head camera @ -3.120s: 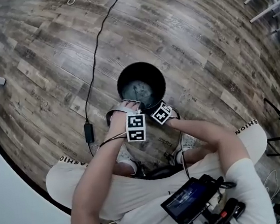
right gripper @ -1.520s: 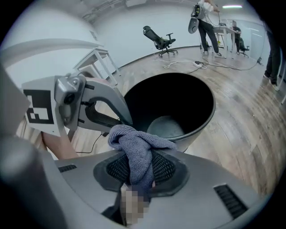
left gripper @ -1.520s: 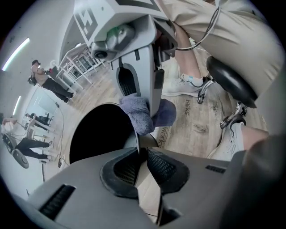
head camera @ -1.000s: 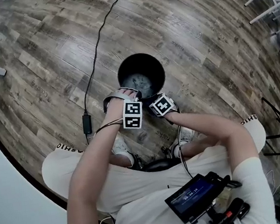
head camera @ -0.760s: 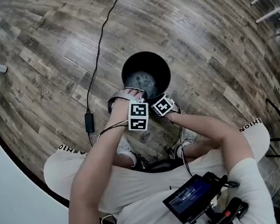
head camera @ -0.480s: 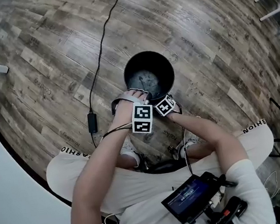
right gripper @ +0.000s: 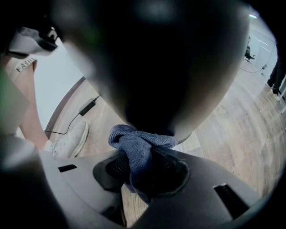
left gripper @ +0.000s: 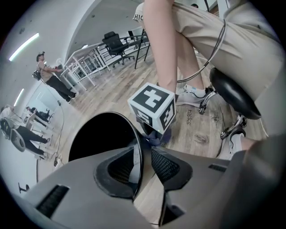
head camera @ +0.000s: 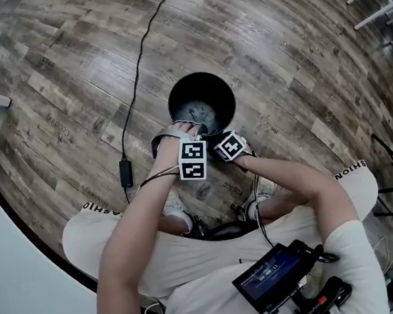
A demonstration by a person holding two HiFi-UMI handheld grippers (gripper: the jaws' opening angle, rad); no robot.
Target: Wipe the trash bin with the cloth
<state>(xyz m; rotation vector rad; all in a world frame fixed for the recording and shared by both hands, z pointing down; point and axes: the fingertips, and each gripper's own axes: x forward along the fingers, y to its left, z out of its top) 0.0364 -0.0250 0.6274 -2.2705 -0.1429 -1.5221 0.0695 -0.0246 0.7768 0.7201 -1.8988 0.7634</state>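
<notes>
Left tool point(head camera: 188, 134) and right tool point(head camera: 217, 137), in the head view, crowd the 6 o'clock edge of the round black trash bin point(head camera: 175, 101). The bin stands upright on the wooden floor point(head camera: 44, 86), just ahead of the seated person point(head camera: 217, 258). Hands and bin sit much as they did a second ago; only the framing has drifted slightly.

In the left gripper view, the left tool's jaws straddle the bin's thin rim, with the wall between them. They have just been opening: the rim lies against the 9 o'clock pad, and a gap shows at the other pad. The right tool stands just beyond, at 12 o'clock.

In the right gripper view, the jaws are clamped on a blue cloth point(right gripper: 136, 150). Its bunched end rests against the bin's dark outer wall, which fills the frame from 12 o'clock.
</notes>
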